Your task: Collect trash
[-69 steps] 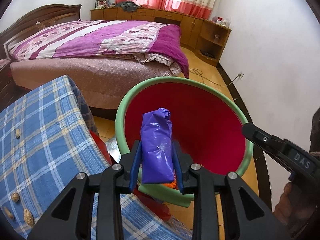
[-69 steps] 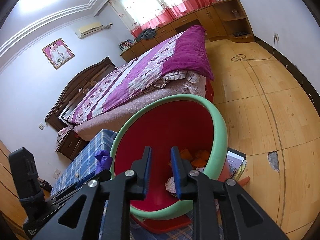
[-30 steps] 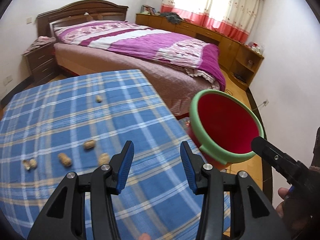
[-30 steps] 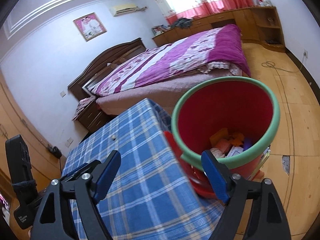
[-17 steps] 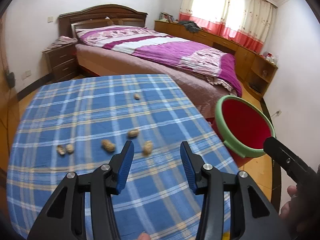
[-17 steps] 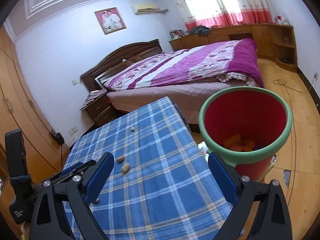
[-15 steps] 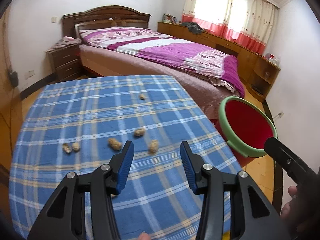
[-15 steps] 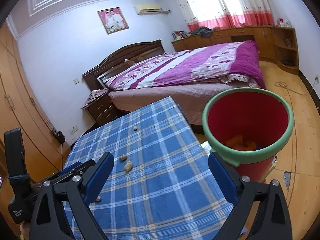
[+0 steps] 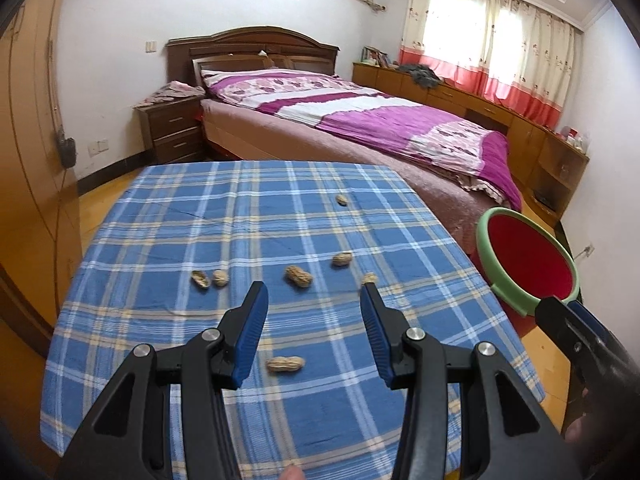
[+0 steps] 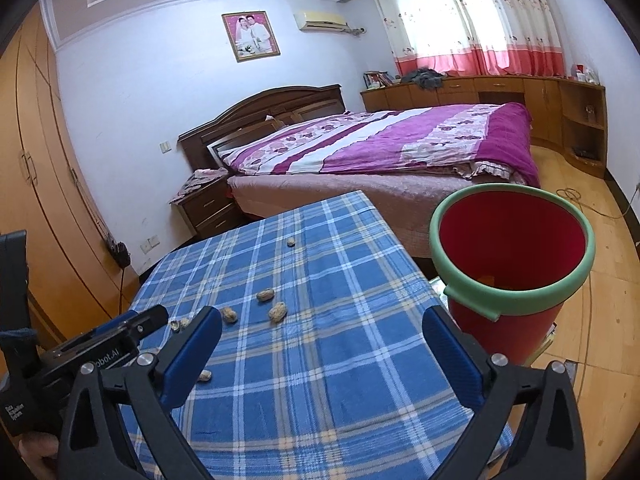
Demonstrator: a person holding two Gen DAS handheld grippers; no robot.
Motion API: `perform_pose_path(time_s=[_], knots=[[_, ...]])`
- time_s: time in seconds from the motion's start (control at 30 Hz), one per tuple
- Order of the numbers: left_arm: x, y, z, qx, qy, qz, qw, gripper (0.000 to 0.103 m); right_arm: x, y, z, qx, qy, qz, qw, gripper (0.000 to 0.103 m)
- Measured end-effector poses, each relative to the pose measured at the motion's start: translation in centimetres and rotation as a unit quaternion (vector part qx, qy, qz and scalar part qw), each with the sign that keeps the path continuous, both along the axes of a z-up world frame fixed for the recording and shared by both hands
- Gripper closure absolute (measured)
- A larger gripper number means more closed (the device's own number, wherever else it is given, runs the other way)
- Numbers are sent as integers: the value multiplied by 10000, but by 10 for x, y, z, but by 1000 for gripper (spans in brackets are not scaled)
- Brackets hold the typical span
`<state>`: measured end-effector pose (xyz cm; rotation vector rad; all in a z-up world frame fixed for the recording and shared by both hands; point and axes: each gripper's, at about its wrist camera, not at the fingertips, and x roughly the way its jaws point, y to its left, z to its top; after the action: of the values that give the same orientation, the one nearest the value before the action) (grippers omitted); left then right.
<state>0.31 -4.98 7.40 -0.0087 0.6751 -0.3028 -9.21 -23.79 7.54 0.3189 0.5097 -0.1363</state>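
Observation:
Several peanut shells lie on the blue plaid tablecloth [image 9: 160, 240], one whole shell [image 9: 285, 364] nearest me and another [image 9: 298, 276] just beyond my fingertips. My left gripper [image 9: 312, 294] hovers over the cloth, open with nothing in it. My right gripper [image 10: 322, 318] is above the table [image 10: 340, 380], its jaws opening wide with nothing between them. The shells [image 10: 277, 312] lie ahead of it. The red bin with a green rim [image 10: 504, 336] stands off the table's right edge, also seen in the left wrist view [image 9: 528, 260].
A bed with a purple cover [image 9: 380, 128] stands beyond the table, a nightstand [image 9: 172, 132] beside it. Wooden wardrobe doors [image 10: 36, 184] line the left. Low cabinets [image 10: 520, 92] run under the window. A cable [image 10: 576, 196] lies on the wood floor past the bin.
The purple bag once held over the bin is gone from my left gripper. Both views swung left from the bin onto the table and shells. The right jaws have spread wider.

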Motion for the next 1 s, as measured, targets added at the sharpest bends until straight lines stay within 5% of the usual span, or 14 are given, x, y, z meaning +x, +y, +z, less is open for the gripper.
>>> perform_pose_path(time_s=[1.0], knots=[[-2, 10, -3, 21, -78, 207, 9998, 55, -1, 7, -1, -35, 30, 56, 10000, 1]])
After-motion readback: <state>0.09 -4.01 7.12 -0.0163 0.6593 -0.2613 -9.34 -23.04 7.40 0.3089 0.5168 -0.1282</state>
